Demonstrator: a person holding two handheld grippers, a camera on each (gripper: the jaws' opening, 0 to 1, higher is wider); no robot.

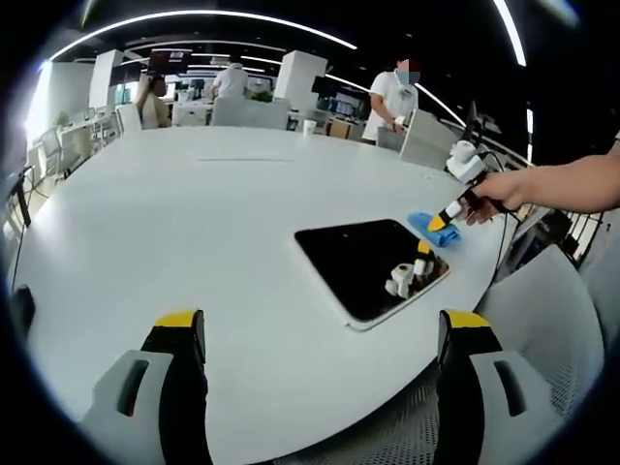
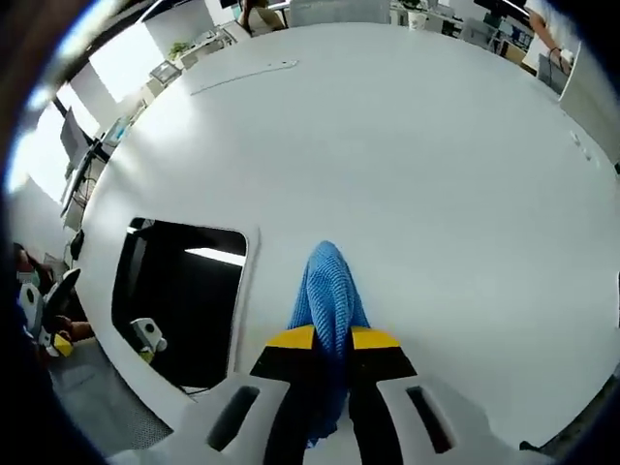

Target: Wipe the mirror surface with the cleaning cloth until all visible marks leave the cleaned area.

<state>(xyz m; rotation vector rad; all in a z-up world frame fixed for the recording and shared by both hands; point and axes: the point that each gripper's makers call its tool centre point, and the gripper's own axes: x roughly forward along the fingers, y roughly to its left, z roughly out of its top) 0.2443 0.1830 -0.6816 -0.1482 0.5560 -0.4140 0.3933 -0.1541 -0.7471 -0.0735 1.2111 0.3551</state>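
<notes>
The blue cleaning cloth (image 2: pixel 327 291) is pinched in the closed right tool (image 2: pixel 331 339), beside the mirror (image 2: pixel 179 295) at the frame's lower left. The left tool (image 1: pixel 320 329) hangs open. A loose pinch could let the cloth slip during wiping.

The mirror (image 1: pixel 371 265) is a flat rectangular panel with rounded corners and a thin pale border, lying face up on the white table (image 1: pixel 194 242) close to its curved edge. Its glass looks nearly black, catching a streak of ceiling light and a small reflection of a gripper in the right gripper view. The cleaning cloth (image 2: pixel 327 302) is blue, with a knitted, textured weave, bunched into a narrow fold. It rests on the table just beside 1 short side of the mirror (image 2: pixel 179 295), apart from the glass, pinched between the closed jaws of the right gripper (image 2: pixel 331 341).
</notes>
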